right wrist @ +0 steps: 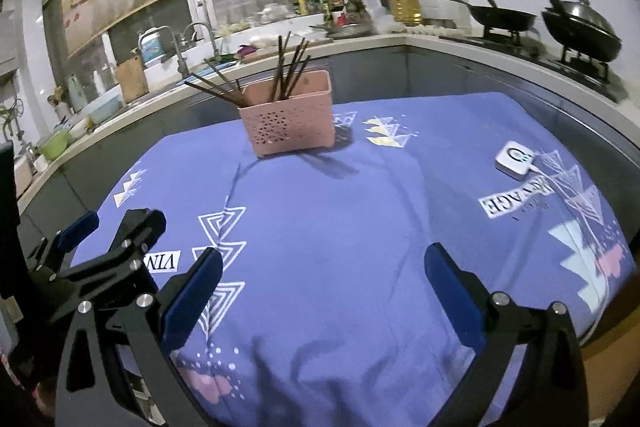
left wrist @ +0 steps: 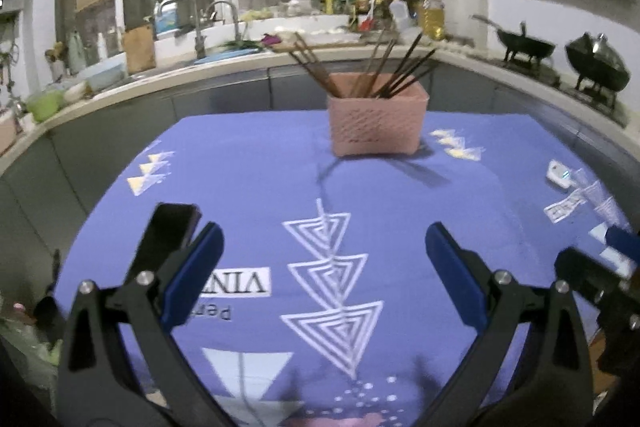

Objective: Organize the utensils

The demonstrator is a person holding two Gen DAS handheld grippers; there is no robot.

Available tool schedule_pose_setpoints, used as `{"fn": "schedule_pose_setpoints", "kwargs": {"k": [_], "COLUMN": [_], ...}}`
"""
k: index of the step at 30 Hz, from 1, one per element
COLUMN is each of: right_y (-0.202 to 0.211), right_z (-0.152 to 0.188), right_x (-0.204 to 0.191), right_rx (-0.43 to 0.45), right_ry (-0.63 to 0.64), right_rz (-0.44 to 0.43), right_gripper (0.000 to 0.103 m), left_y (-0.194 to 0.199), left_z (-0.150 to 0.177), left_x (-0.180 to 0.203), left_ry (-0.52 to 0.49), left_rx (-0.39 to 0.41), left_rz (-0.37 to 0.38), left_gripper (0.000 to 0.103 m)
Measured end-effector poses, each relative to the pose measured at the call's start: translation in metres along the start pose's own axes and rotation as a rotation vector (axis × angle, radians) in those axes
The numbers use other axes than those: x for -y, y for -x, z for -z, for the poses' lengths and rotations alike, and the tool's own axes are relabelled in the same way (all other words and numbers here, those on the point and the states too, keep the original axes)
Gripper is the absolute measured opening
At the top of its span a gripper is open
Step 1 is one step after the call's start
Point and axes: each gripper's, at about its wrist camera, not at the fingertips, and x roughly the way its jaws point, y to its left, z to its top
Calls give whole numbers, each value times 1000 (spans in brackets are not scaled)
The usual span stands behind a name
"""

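A pink perforated utensil holder [left wrist: 377, 119] [right wrist: 289, 115] stands at the far middle of a table covered by a blue patterned cloth [left wrist: 260, 183] [right wrist: 360, 211]. Several dark brown chopsticks [left wrist: 384, 67] [right wrist: 290, 67] stick out of it, leaning left and right. My left gripper [left wrist: 324, 267] is open over the near part of the cloth, with nothing between its blue pads. My right gripper [right wrist: 323, 283] is open too, and empty, well short of the holder. In the right wrist view the left gripper [right wrist: 108, 231] shows at the left edge.
A small white device [right wrist: 515, 159] [left wrist: 559, 175] lies on the cloth at the right. Behind the table runs a kitchen counter [left wrist: 240, 65] with a sink and taps, bottles, and two black woks [right wrist: 580, 27] on a stove at the right.
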Motion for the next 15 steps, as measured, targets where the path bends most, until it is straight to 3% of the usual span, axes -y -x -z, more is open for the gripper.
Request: {"fn": "schedule_pose_setpoints", "kwargs": {"k": [5, 9, 15], "right_y": [-22, -31, -37], "right_z": [-16, -32, -64], "right_x": [2, -4, -9], "right_rx": [-34, -27, 21], "right_ry": [-17, -2, 16], "right_rz": [-41, -52, -68], "right_gripper": [99, 99, 99], "left_y": [-20, -39, -42], "left_z": [-18, -42, -78], "left_x": [-12, -25, -16], "left_ry": [-6, 35, 16], "left_rx": [-49, -85, -3], "left_rz": [-42, -11, 13], "left_gripper": [97, 97, 97]}}
